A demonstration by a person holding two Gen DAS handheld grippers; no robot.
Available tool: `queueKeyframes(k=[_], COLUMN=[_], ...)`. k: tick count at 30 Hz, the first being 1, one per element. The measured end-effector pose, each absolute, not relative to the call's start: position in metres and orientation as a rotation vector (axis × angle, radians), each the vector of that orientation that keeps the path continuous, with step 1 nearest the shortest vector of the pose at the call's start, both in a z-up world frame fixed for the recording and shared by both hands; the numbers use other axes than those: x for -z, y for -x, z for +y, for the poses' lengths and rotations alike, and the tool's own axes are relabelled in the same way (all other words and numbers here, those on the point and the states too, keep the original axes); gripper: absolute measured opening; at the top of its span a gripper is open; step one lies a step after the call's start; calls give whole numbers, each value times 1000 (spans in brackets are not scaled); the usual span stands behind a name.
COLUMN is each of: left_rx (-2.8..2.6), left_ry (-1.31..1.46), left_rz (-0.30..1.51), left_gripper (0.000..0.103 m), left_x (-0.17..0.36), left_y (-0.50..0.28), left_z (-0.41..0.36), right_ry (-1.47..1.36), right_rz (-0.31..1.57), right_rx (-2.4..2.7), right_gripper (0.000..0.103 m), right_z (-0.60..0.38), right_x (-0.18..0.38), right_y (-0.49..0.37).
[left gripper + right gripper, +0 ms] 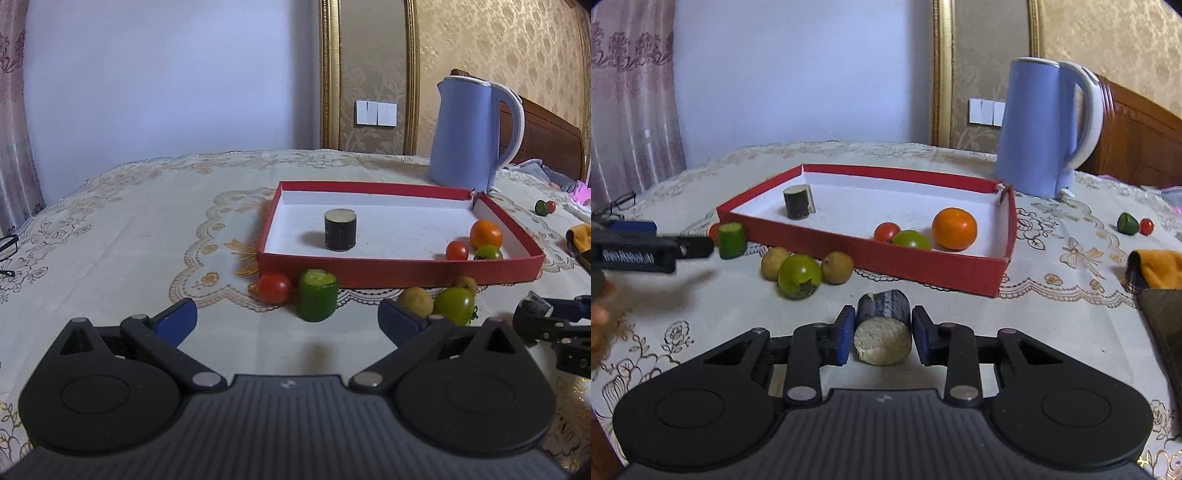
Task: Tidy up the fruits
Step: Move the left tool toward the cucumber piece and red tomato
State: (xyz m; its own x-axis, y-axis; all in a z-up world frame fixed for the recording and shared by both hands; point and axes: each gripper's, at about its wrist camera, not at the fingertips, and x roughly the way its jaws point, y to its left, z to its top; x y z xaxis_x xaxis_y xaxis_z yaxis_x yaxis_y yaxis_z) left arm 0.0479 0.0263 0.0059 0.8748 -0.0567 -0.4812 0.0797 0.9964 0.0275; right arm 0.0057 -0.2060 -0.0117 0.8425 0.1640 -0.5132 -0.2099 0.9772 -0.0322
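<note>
Right wrist view: dark-skinned cylindrical eggplant chunk with a pale cut face [882,328] lying on its side on the cream embroidered tablecloth [1052,266], squarely between the blue-padded fingers [846,334] of the right gripper [882,334]. Pads close against both flanks of the chunk, left one touching; full contact on the right hard to confirm. Cut face turned toward the camera. Beyond it, a shallow red cardboard tray with a white floor [923,264], holding a second dark cylinder [798,202] near its far left corner and an orange [954,229], a green tomato [911,239] and a small red tomato [886,231] clustered near its right wall. Just outside the tray's near wall: another green tomato [799,276] flanked by two tan round fruits [837,267], and an upright green cucumber piece [731,240] near the tray's left corner.

Left wrist view: left gripper [288,317] hovering with fingers spread wide, nothing between them, the cucumber piece and a loose red tomato [274,287] just ahead. Blue kettle [476,133] standing behind the tray's far right corner.
</note>
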Motion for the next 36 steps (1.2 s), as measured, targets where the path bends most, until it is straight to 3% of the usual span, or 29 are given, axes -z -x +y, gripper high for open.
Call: queueKeyframes(k=[7,18,25,36], left_rx=[121,111,49,78], left_ry=[-59,-59,-44,-173], left_rz=[528,578,607,573], left_gripper=[101,67,65,59], left_x=[1,4,5,3], left_y=[-50,-81,-101,-102], left_z=[26,37,69,40], right_ry=[108,66,42,44], right_rz=[541,485,482,484], right_rx=[-195,-197,-209,-205], right_gripper=[33,32,32,32], right_z=[-203,-208,-212,-210], right_x=[15,8,11,12], right_y=[-8,6,6,6])
